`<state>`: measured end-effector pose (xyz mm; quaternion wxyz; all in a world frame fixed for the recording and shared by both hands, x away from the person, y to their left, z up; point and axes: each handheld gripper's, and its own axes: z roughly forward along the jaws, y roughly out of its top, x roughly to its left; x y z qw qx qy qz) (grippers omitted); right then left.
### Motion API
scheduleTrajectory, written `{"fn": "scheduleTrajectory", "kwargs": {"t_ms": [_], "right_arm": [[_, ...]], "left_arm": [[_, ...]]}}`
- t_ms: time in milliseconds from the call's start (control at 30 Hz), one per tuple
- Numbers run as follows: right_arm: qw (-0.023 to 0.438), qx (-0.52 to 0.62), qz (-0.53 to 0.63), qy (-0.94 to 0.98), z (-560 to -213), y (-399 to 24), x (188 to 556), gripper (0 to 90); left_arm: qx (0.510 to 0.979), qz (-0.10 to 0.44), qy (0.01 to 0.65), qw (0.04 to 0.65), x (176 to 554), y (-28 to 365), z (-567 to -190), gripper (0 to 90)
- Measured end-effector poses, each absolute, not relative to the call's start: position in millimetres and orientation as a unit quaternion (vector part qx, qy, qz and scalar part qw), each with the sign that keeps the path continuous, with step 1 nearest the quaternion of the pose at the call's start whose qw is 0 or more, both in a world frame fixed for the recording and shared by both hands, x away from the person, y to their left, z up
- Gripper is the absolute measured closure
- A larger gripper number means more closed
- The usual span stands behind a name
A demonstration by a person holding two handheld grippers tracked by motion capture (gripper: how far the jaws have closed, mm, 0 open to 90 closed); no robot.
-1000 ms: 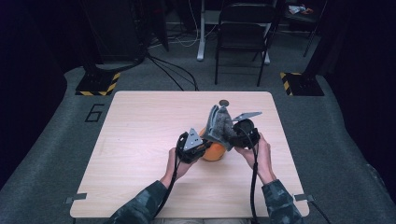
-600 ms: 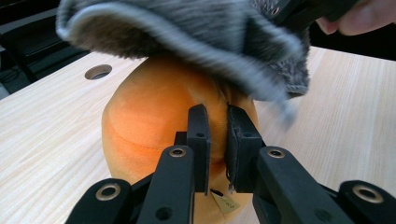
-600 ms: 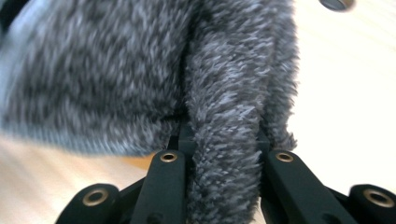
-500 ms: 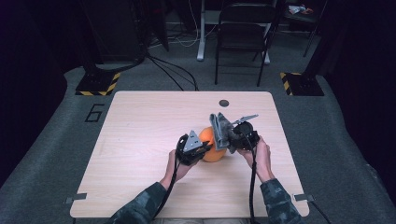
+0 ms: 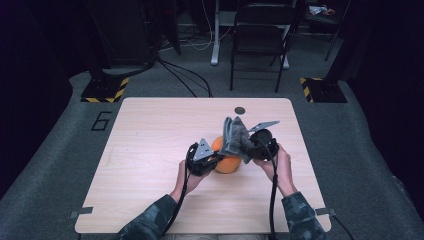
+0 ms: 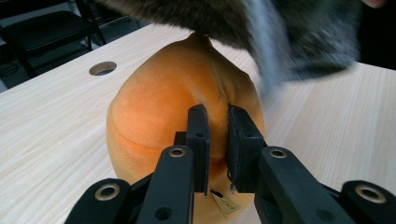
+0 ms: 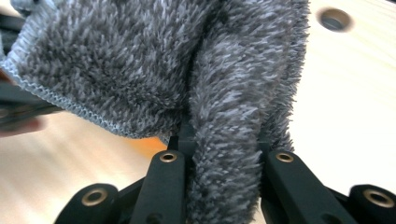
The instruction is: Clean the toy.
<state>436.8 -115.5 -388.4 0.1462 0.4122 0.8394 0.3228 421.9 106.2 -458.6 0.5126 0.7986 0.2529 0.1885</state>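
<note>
An orange plush toy (image 5: 227, 161) sits near the middle of the wooden table (image 5: 150, 145). My left gripper (image 5: 212, 159) is at its left side, shut on a fold of the orange plush (image 6: 177, 107), with a small tag hanging below the jaws. A fluffy grey cloth (image 5: 236, 137) is draped over the top right of the toy. My right gripper (image 5: 248, 145) is shut on the grey cloth (image 7: 140, 70), a thick fold of it squeezed between the jaws. In the left gripper view the grey cloth (image 6: 299, 32) hangs blurred above the toy.
A round cable hole (image 5: 240, 110) lies in the table near its far edge. Behind the table a dark folding chair (image 5: 260, 40) stands on the grey floor, with yellow-black striped bases (image 5: 105, 90) at both sides. Bare wood spreads to the left of the toy.
The right gripper has shifted the grey cloth across the top of the orange toy and lifted it a little. The left gripper and the toy have kept their place.
</note>
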Motion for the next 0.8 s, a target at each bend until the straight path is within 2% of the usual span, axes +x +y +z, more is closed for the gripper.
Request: {"fn": "scheduleTrajectory", "kwargs": {"t_ms": [167,467,567,667,800], "right_arm": [[0.149,0.395,0.283,0.861,-410.5,-90.4,433.3,75.4],[0.122,0.443,0.267,0.847,-433.0,-122.4,450.9,75.6],[0.127,0.461,0.246,0.843,-439.7,-134.4,457.3,75.6],[0.13,0.471,0.257,0.834,-433.0,-144.7,458.7,75.6],[0.132,0.461,0.313,0.82,-406.5,-143.5,452.0,75.7]], "left_arm": [[0.801,0.186,0.261,0.506,423.5,107.9,-459.4,80.4],[0.795,0.178,0.269,0.514,426.4,110.0,-461.5,80.4],[0.792,0.18,0.273,0.515,425.9,110.6,-461.3,80.4],[0.794,0.177,0.269,0.515,426.3,112.4,-460.7,80.4],[0.798,0.175,0.262,0.514,423.9,110.2,-460.0,80.4]]}}
